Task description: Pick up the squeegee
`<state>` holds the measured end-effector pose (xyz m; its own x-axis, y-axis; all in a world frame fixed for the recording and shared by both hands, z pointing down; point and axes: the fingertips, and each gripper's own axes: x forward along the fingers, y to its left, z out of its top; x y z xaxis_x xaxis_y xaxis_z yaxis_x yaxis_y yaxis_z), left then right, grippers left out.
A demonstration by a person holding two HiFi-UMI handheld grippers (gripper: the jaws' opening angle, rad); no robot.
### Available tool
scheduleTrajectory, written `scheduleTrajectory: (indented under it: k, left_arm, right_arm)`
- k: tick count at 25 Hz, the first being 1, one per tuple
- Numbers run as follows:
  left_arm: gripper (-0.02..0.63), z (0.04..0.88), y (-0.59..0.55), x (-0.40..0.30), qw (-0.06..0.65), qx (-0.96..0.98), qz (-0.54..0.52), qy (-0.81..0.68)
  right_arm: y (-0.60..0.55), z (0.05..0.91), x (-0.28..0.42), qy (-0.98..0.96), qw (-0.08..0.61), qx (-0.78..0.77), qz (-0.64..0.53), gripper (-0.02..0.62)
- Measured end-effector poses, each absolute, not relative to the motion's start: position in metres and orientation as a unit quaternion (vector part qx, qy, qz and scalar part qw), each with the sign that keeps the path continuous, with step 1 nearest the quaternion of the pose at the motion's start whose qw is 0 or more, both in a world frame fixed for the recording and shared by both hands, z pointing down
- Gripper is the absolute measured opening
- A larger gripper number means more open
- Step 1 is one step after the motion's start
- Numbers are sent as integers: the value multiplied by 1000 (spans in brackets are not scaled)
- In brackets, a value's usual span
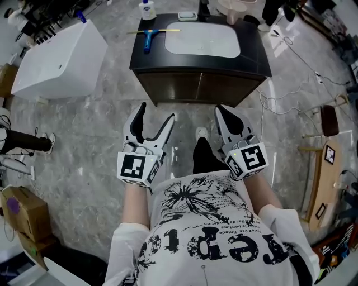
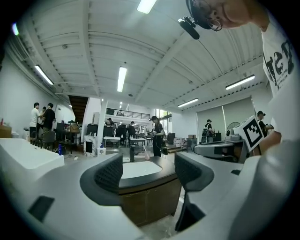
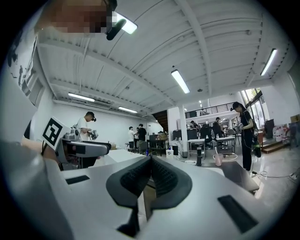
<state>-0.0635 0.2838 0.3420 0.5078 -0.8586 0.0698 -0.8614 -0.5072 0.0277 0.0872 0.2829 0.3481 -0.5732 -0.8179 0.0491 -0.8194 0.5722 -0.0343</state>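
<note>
The squeegee (image 1: 148, 36), with a blue handle and a thin yellowish blade, lies on the dark vanity counter (image 1: 254, 56), to the left of the white sink basin (image 1: 202, 41). Both grippers are held out level in front of the person, well short of the vanity and over the marble floor. My left gripper (image 1: 157, 110) has its jaws spread wide with nothing between them; in the left gripper view the left gripper (image 2: 147, 171) frames the vanity ahead. My right gripper (image 1: 220, 109) has its pads pressed together and holds nothing, as the right gripper view (image 3: 150, 161) confirms.
A white bottle (image 1: 147, 10) stands on the counter's back left corner. A large white tub (image 1: 59, 61) sits on the floor at left, a cardboard box (image 1: 22, 212) at lower left. Cables (image 1: 291, 95) and a wooden board (image 1: 321, 184) lie at right. Several people stand in the background.
</note>
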Motion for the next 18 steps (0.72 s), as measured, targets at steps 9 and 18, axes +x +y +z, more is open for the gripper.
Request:
scheduleTrajectory:
  k: [9, 18]
  left_arm:
    - [345, 330, 84, -40, 37, 840, 40, -541]
    - [347, 354, -55, -28, 60, 806, 65, -585]
  right_arm:
    - [71, 333, 117, -903, 12, 427, 40, 15]
    - [-76, 346, 128, -921, 26, 387, 38, 15]
